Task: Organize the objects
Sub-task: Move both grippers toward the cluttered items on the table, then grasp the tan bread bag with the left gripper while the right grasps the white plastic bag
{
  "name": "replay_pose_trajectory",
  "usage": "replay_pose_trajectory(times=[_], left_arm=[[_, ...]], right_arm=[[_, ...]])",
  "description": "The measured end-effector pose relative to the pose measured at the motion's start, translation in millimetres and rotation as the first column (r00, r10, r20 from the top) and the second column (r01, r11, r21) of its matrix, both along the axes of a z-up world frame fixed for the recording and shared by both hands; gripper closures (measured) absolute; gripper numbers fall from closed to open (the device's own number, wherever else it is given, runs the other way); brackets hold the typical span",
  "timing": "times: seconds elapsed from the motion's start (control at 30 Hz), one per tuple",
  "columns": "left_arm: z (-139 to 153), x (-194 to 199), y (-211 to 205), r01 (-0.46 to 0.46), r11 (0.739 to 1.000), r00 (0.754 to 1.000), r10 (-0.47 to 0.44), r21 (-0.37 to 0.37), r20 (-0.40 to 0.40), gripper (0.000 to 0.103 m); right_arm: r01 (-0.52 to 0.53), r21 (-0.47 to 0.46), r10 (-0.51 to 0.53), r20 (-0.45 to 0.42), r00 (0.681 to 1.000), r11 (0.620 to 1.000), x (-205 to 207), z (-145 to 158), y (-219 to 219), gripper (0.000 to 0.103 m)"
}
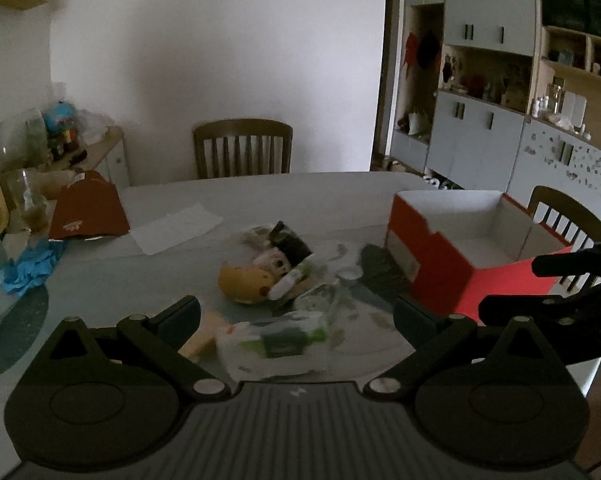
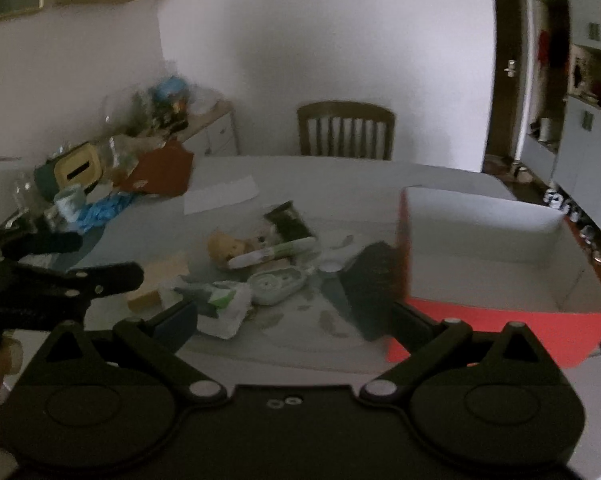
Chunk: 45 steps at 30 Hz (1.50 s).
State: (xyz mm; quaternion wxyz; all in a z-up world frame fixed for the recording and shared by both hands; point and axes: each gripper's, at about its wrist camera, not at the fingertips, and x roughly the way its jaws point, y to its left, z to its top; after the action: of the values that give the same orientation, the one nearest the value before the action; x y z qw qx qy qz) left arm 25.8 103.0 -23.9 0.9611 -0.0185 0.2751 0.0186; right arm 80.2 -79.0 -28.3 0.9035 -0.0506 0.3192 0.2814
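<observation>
A: What does the left wrist cam give that the right doesn't?

B: Inside of the red shoebox (image 1: 460,236): white lining, open top, on the table's (image 1: 260,196) right side. Right cam is blurred there, only its white walls and red flap. Left cam also catches the right gripper (image 1: 540,280) as dark fingers in front of the box.

A: And right cam?

B: The white tape dispenser (image 2: 276,286), lying flat, plus a tan block (image 2: 156,280) w/ the left gripper (image 2: 112,260) over it. Left cam shows both only vaguely.

A: Jaws?

B: Left gripper (image 1: 296,316) spread wide, nothing btwn. Right gripper (image 2: 292,318) same, spread, empty.

A: The clutter?

B: Mid-table, left of the box. White-green tube (image 2: 272,254) lies flat, long axis running left-right, right end tipped away from cam, resting against the yellow plush toy (image 2: 224,246). Dark packet (image 2: 288,222) behind it. Crumpled white-green bag (image 1: 276,340) nearest, btwn the left fingers.

A: Elsewhere?

B: Paper sheet (image 1: 176,226), brown carton (image 1: 86,210), blue gloves (image 1: 32,266) far left; chair (image 1: 242,148) behind.
</observation>
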Motion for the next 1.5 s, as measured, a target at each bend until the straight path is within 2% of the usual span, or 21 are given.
replay_pose_trajectory(times=[0.13,0.33,0.7,0.9,1.13,1.3,1.37,1.5], left_arm=[[-17,15,28,-0.013,0.999,0.999,0.014,0.031,-0.032,0.000],[-46,37,70,-0.015,0.999,0.995,0.019,0.037,-0.102,0.000],[-89,74,109,0.101,0.989,0.977,-0.078,0.109,-0.198,0.000],[-104,97,121,0.168,0.978,0.959,-0.133,0.124,-0.250,0.000],[-121,119,129,0.264,0.956,0.925,-0.212,0.132,-0.316,0.000],[-132,128,133,0.285,0.952,0.909,-0.231,0.114,-0.346,0.000],[-133,129,135,0.280,0.955,0.911,-0.232,0.098,-0.341,0.000],[-136,129,137,0.264,0.962,0.915,-0.227,0.071,-0.333,0.000]], right_arm=[[-0.019,-0.034,0.019,-0.023,1.000,0.999,11,-10,24,0.001],[-0.050,-0.080,0.046,-0.045,0.998,0.996,23,-22,54,0.001],[-0.093,-0.157,0.078,-0.105,0.991,0.983,45,-46,93,0.001],[-0.135,-0.184,0.114,-0.123,0.986,0.974,53,-51,110,0.001],[-0.230,-0.238,0.203,-0.133,0.970,0.944,60,-61,138,0.002],[-0.252,-0.276,0.212,-0.167,0.963,0.927,70,-77,151,0.008],[-0.261,-0.285,0.219,-0.173,0.960,0.922,73,-81,154,0.010],[-0.273,-0.291,0.225,-0.189,0.956,0.917,75,-86,159,0.020]])
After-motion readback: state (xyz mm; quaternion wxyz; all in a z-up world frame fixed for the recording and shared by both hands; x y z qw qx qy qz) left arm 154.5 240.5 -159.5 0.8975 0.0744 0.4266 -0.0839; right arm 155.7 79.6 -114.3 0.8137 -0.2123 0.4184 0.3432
